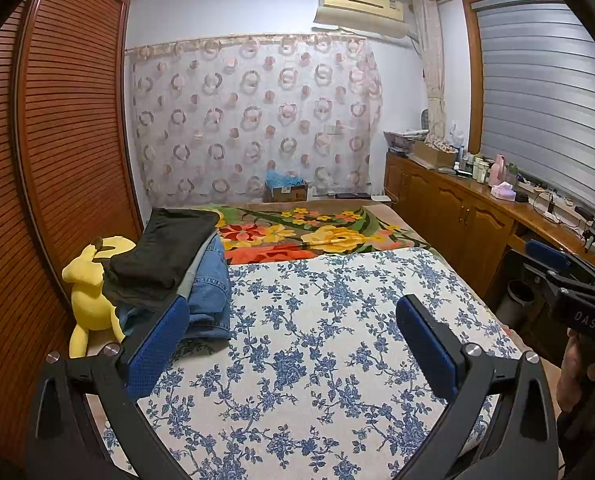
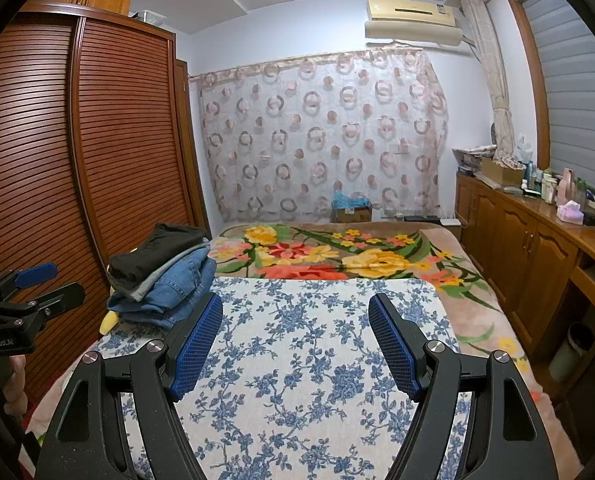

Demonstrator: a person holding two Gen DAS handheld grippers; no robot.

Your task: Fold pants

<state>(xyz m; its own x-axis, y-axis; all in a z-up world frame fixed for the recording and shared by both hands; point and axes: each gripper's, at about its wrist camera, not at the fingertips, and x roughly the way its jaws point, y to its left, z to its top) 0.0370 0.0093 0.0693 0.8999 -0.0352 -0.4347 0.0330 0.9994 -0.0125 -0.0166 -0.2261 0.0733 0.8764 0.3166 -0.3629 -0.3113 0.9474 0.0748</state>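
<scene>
A stack of folded pants lies at the left edge of the bed: black pants (image 1: 165, 248) on top, blue jeans (image 1: 209, 296) beneath; the stack also shows in the right wrist view (image 2: 165, 280). My left gripper (image 1: 293, 320) is open and empty above the blue-flowered cloth (image 1: 317, 340), its left finger close to the jeans. My right gripper (image 2: 295, 320) is open and empty above the same cloth (image 2: 297, 360). Each gripper shows at the edge of the other's view: the right one (image 1: 557, 268), the left one (image 2: 33, 280).
A yellow plush toy (image 1: 89, 292) lies left of the stack against the slatted wardrobe (image 1: 57, 140). A flowered blanket (image 1: 317, 232) covers the bed's far half. A wooden cabinet (image 1: 457, 208) with bottles runs along the right. A cardboard box (image 1: 285, 190) stands beyond the bed.
</scene>
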